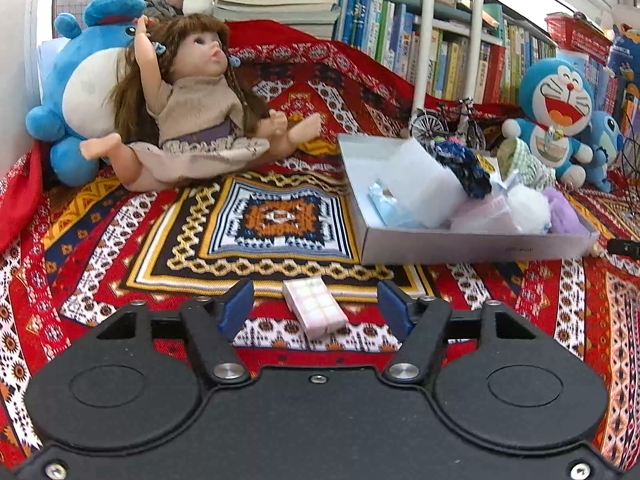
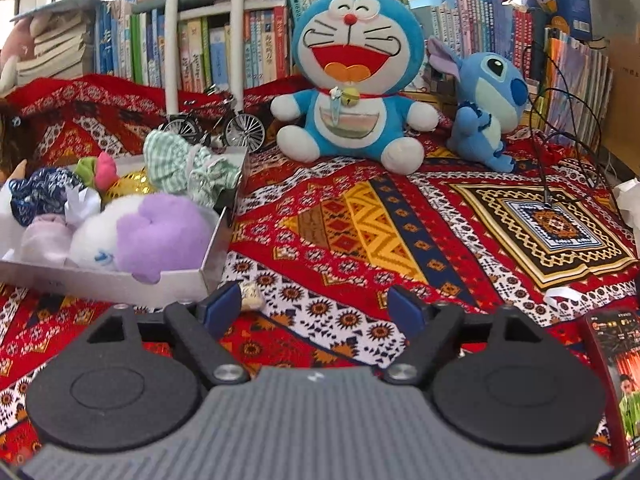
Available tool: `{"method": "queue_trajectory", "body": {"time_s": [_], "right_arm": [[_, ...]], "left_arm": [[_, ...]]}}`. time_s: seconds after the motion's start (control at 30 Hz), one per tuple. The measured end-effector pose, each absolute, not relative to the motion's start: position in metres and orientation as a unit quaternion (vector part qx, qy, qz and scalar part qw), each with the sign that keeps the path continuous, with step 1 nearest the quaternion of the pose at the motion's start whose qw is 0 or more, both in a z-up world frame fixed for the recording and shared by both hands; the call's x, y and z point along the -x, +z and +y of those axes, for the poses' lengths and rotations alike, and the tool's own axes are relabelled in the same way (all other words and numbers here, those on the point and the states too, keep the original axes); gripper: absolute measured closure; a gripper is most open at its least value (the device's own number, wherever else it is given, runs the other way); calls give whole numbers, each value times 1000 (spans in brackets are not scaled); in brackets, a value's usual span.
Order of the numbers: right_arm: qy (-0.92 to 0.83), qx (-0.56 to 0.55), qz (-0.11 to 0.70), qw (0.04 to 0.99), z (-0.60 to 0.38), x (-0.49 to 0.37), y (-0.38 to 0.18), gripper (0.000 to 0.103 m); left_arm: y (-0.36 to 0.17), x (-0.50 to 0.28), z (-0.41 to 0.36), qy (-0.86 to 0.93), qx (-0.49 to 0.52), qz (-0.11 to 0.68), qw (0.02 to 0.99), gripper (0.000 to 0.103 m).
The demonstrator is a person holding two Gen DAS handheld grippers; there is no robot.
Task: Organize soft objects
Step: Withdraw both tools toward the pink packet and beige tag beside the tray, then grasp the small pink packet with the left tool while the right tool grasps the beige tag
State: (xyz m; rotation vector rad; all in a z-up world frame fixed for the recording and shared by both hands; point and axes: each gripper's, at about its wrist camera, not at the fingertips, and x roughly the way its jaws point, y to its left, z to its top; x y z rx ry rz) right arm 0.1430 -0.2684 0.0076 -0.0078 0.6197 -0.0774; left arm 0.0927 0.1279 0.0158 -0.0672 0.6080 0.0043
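Your left gripper (image 1: 316, 310) hangs low and level, its blue-padded jaws spread wide. Your right gripper (image 2: 316, 306) sits the same way, jaws wide apart, gripping nothing.

A red patterned blanket (image 1: 132, 240) covers the surface, and on it rest a white cardboard box (image 1: 460, 246) of soft items, a pink-and-white tissue pack (image 1: 314, 307), a long-haired doll (image 1: 192, 108), a blue whale plush (image 1: 76, 92) — plus a Doraemon plush (image 2: 352, 76), a Stitch plush (image 2: 486, 104), a miniature bicycle (image 2: 216, 126), a black cable (image 2: 560, 136) and a phone (image 2: 616, 376).
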Motion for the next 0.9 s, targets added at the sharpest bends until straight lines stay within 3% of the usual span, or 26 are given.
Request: {"method": "queue_trajectory", "body": {"time_s": [0.47,0.6,0.77,0.9], "right_arm": [[9,55,318,946,-242,-147,-1,26],[14,79,318,945,-234,-153,-3,36],[34,91,320,942,-232,-159,-4,40],[59,68,328,941,-238,-160,-4,60]], "left_arm": [[4,-97,126,5,31,316,948,74],[4,-97,124,5,29,314,949,74],[6,-96,121,0,22,309,951,74],[7,-96,121,-1,28,307,951,74]]}}
